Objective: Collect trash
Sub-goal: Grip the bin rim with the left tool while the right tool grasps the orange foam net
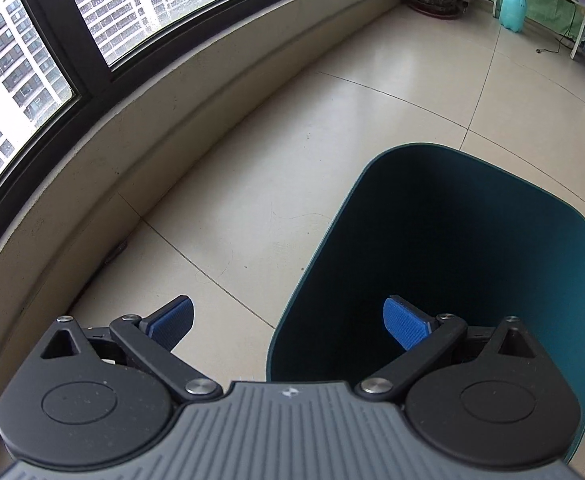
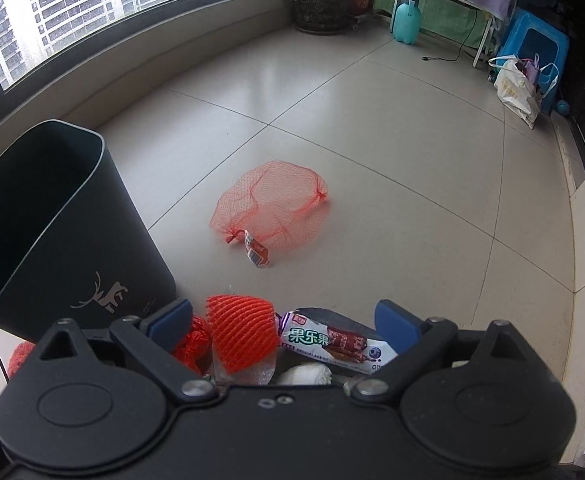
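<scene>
A dark teal waste bin (image 1: 472,248) stands on the tiled floor; its near rim lies between the blue pads of my left gripper (image 1: 288,324), which is open and holds nothing. In the right wrist view the same bin (image 2: 44,232) stands at the left with a deer print on its side. My right gripper (image 2: 284,320) is open above a pile of trash: an orange foam fruit net (image 2: 240,332), a snack wrapper (image 2: 332,342), red mesh (image 2: 192,340) and a white wad (image 2: 306,374). Farther off lies a red mesh bag (image 2: 272,208) with a label.
A low wall under windows (image 1: 172,128) runs along the left. A large plant pot (image 2: 324,4), a turquoise spray bottle (image 2: 406,20) and a white rack stand at the far end. A blue stool (image 2: 536,52) and bags (image 2: 518,88) sit far right.
</scene>
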Available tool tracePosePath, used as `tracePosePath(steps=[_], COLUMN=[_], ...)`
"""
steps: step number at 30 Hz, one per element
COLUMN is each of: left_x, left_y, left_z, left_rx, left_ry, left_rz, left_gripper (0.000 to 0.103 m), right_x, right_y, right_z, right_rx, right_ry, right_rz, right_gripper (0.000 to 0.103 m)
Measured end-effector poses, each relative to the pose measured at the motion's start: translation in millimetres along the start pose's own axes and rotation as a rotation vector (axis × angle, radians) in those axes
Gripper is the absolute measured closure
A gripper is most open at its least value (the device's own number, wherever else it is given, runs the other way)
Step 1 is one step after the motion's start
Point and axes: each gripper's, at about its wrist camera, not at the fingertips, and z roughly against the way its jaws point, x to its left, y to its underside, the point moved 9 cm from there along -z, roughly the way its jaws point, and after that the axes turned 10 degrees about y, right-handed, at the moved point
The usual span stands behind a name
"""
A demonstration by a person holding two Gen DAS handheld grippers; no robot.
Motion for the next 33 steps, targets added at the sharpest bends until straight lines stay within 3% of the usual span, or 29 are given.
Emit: tracePosePath(steps=[5,6,8,13,17,22,29,33], left_x=[4,4,2,3,2,0,-6,-6], left_y=[13,14,17,18,18,18,19,20], left_z=[-13,-15,-16,-18,-18,-17,-16,-16], left_rx=[0.031,0.037,0.041,0.044,0.050,0.052,0.042,0.038], left_ry=[-0.038,-0.037,-0.033,-0.062,-0.084,-0.092,-0.106,-0.108], left_rz=[0.052,0.064,0.078,0.081,0.086,0.088,0.062,0.061], left_gripper=[0.028,0.038,0.042,0.069,0.071,0.082,0.083,0.083], right_x=[3,2,2,12,27,56,73,74], right_y=[19,20,22,33,31,23,28,32], right_z=[-26,-29,-38,-64,-89,-122,-168,-174], right_rx=[0.038,0.036,0.039,0.072,0.081,0.078,0.144,0.150], right_ry=[-0.009,-0.006,0.000,-0.013,-0.024,-0.062,-0.072,-0.098], right_rz=[0.059,0.074,0.098,0.143,0.135,0.138,0.136,0.124], right_gripper=[0.006,0.006,0.006,0.006,0.006,0.006,0.006,0.007])
